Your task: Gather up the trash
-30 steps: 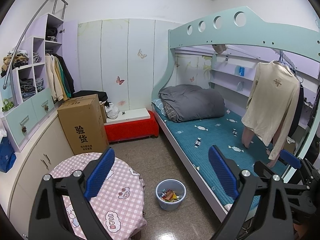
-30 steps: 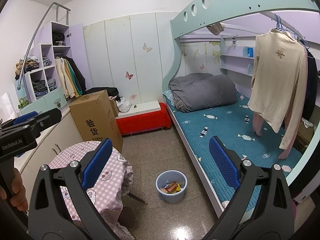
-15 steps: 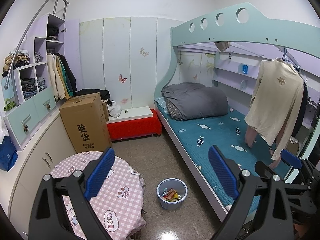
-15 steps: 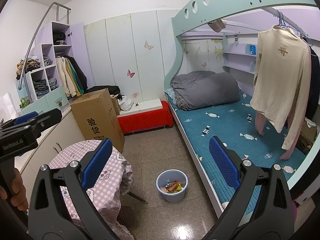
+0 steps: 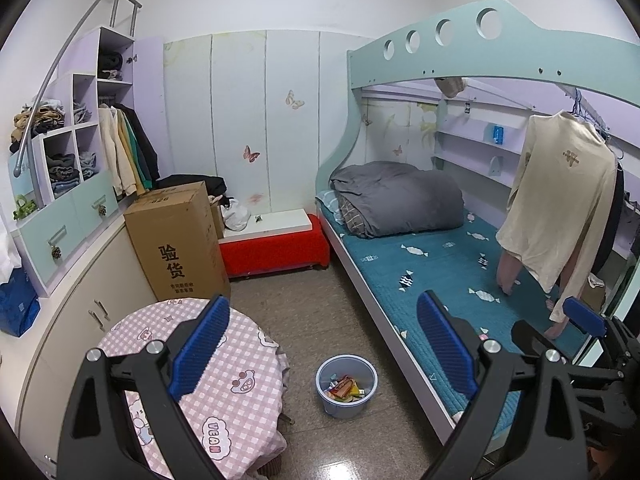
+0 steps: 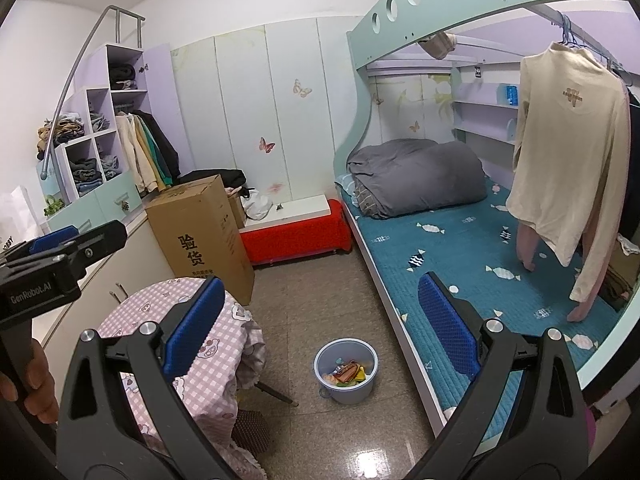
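A small light-blue bin (image 5: 346,386) stands on the tiled floor between the round table and the bed; it also shows in the right wrist view (image 6: 346,372). It holds colourful wrappers (image 5: 345,388). My left gripper (image 5: 320,344) is open and empty, held high above the floor, pointing over the bin. My right gripper (image 6: 322,328) is open and empty too, at a similar height. The right gripper's side shows at the right edge of the left wrist view (image 5: 580,340); the left gripper's side shows at the left edge of the right wrist view (image 6: 60,256).
A round table with a pink checked cloth (image 5: 224,372) stands left of the bin. A bunk bed with a teal mattress (image 5: 432,276) fills the right. A cardboard box (image 5: 180,240), a red-covered bench (image 5: 276,248) and cabinets (image 5: 72,292) line the left and back.
Both grippers have drifted slightly back and up, so the room and the bin look a little farther away. Both jaws stay open and empty.
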Demonstrator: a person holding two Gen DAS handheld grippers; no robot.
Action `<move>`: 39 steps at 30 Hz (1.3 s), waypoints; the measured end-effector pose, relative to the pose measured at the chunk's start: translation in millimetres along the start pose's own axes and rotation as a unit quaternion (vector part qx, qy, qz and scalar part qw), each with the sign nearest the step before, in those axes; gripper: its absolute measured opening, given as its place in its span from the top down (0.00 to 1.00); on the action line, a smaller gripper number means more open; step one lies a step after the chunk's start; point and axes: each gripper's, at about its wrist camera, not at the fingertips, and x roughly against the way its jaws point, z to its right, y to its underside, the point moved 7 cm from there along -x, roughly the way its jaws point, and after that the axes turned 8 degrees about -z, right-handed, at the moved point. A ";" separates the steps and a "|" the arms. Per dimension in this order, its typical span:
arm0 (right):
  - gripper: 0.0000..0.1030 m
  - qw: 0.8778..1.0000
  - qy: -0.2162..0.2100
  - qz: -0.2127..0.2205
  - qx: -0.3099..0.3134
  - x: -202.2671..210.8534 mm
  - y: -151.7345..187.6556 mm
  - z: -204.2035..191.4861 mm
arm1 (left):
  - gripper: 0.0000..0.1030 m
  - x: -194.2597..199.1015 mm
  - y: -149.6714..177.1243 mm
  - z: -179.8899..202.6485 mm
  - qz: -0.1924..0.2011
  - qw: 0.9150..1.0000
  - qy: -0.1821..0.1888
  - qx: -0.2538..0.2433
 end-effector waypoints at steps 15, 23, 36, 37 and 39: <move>0.08 1.000 -0.019 -0.017 0.002 -13.5 2.0 7.7 | 0.10 -11.7 3.7 8.2 -0.015 1.000 -0.021 0.008; 0.08 1.000 -0.020 -0.021 -0.003 -21.7 1.4 10.3 | 0.10 -18.7 1.3 10.4 -0.020 0.999 -0.025 0.007; 0.08 0.999 -0.019 -0.027 0.001 -39.5 -1.9 -3.2 | 0.10 -36.4 -1.6 -8.3 -0.026 0.999 -0.022 0.011; 0.08 0.999 -0.019 -0.029 0.001 -42.2 -2.9 -4.6 | 0.10 -37.5 -1.6 -10.1 -0.027 0.999 -0.022 0.011; 0.08 0.999 -0.019 -0.030 0.000 -46.5 -3.7 -8.0 | 0.10 -41.0 -3.3 -16.0 -0.027 0.999 -0.021 0.010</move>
